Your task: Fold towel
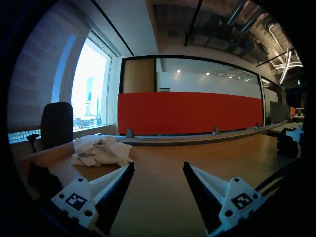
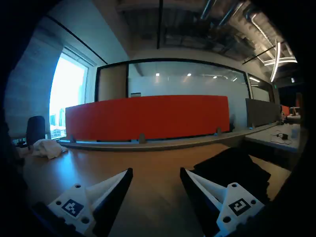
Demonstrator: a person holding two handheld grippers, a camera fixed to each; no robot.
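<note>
- Left gripper [image 1: 158,164] – fingers spread apart, nothing between them, just bare wooden table [image 1: 170,185] in the gap.
- Right gripper [image 2: 156,170] – same, fingers released and apart, gripping nothing.
- Both sit low over the tabletop, looking along it toward the red partition [image 1: 189,112] at the far edge.
- Towel [image 1: 100,151] – white, crumpled in a loose heap, unfolded, lying on the table.
- In the left gripper view the towel is ahead and left of the left finger [image 1: 114,185], near but apart from it.
- In the right gripper view the towel [image 2: 47,148] is far off at the left end of the table, well apart from the fingers.
- Black office chair [image 1: 57,124] stands behind the towel, by the bright window [image 1: 90,91].
- Dark, flat fabric-like item [image 2: 237,168] lies on the table just beyond the right finger [image 2: 213,197] of the right gripper; can't tell what it is.
</note>
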